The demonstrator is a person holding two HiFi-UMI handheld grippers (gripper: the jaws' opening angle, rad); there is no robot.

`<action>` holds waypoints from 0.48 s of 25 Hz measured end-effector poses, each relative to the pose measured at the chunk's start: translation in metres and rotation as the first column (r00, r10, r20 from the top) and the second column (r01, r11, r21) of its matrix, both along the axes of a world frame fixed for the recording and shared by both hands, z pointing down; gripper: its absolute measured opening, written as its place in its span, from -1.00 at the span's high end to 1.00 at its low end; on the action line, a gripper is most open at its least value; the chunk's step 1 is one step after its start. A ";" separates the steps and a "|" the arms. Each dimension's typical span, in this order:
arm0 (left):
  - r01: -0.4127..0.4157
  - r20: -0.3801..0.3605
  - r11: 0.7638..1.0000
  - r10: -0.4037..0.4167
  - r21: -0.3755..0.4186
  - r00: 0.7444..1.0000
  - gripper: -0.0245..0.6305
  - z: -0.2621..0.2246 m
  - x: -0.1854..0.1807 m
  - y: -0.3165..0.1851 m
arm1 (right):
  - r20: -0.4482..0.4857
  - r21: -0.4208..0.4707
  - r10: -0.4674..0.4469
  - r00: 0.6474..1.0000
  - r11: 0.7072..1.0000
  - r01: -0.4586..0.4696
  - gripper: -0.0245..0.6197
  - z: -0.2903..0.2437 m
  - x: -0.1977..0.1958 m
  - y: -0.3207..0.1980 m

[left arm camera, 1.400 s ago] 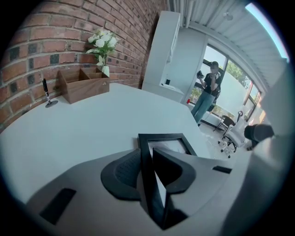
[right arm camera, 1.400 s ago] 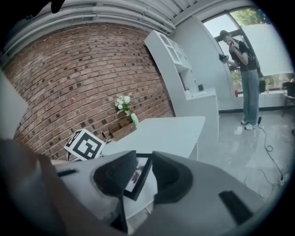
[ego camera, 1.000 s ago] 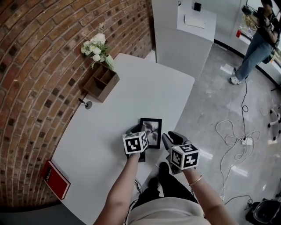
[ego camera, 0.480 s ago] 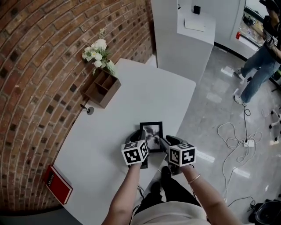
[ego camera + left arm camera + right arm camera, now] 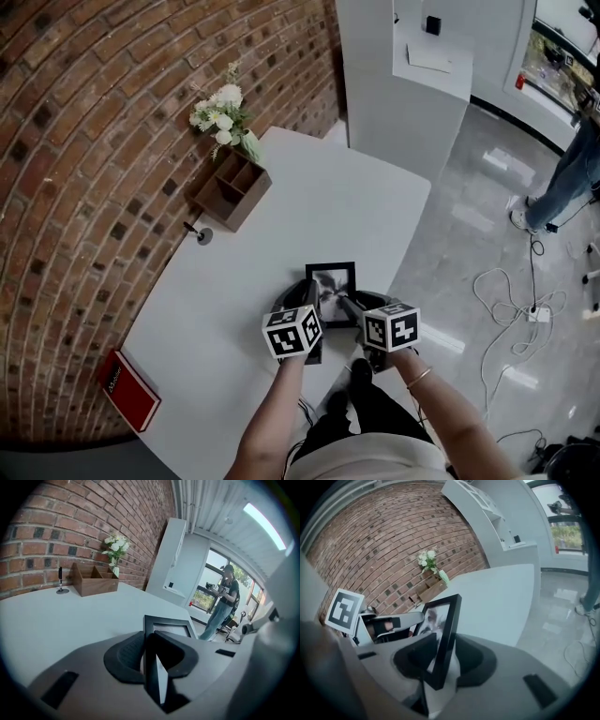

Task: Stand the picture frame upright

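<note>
- A wooden box (image 5: pixel 232 190) with open compartments stands on the table by the brick wall (image 5: pixel 84 141).
- White flowers (image 5: pixel 223 111) in a vase rise at the box's far end. Whether the vase stands in a compartment or just beside the box cannot be told.
- A small black peg on a round foot (image 5: pixel 199 232) stands near the box, on its nearer side.
- The white table (image 5: pixel 244 281) also carries a red book (image 5: pixel 129 389) at its near left corner, well apart from everything else.
- The picture frame (image 5: pixel 332 289) is near the table's near edge, between the two grippers, raised at a slant with its picture facing the person.
- The left gripper (image 5: pixel 305 292) is clamped on the frame's left edge.
- The right gripper (image 5: pixel 352 305) has just been opening its jaws. The frame's right edge sits between them, and the pads stand clear of it.
- Behind the table is a tall white cabinet (image 5: pixel 412 94).
- The grey floor (image 5: pixel 469 234) has white cables and a power strip (image 5: pixel 539 314) lying on it, and a person (image 5: pixel 572 178) stands at the right.
</note>
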State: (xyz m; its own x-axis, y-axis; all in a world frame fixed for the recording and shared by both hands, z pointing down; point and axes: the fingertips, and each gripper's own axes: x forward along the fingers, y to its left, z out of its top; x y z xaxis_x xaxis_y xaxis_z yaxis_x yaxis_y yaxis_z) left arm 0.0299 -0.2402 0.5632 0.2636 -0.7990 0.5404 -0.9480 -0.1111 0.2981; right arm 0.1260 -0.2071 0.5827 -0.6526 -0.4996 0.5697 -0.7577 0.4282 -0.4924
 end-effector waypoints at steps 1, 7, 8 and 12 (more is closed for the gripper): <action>0.005 -0.003 1.000 -0.005 0.002 1.000 0.74 -0.001 -0.001 0.000 | 0.004 0.004 -0.002 1.000 1.000 0.002 0.55 -0.002 -0.001 -0.001; 0.040 -0.018 0.999 -0.040 0.028 0.999 0.74 -0.012 -0.008 0.001 | 0.002 0.064 -0.030 1.000 0.998 0.030 0.55 -0.016 -0.004 -0.003; 0.048 -0.021 0.998 -0.048 0.033 0.999 0.74 -0.014 -0.009 0.002 | 0.001 0.076 -0.039 0.999 0.996 0.039 0.55 -0.019 -0.006 -0.004; 0.091 -0.035 0.994 -0.089 0.058 0.995 0.74 -0.027 -0.018 0.003 | -0.008 0.130 -0.090 0.996 0.987 0.090 0.57 -0.034 -0.013 -0.007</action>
State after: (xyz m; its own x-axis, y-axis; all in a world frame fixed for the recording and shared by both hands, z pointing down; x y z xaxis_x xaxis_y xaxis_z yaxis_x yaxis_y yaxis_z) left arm 0.0115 -0.2368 0.5363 0.2055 -0.8508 0.4837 -0.9450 -0.0439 0.3242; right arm 0.1133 -0.2143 0.5489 -0.6969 -0.5085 0.5056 -0.7143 0.5549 -0.4264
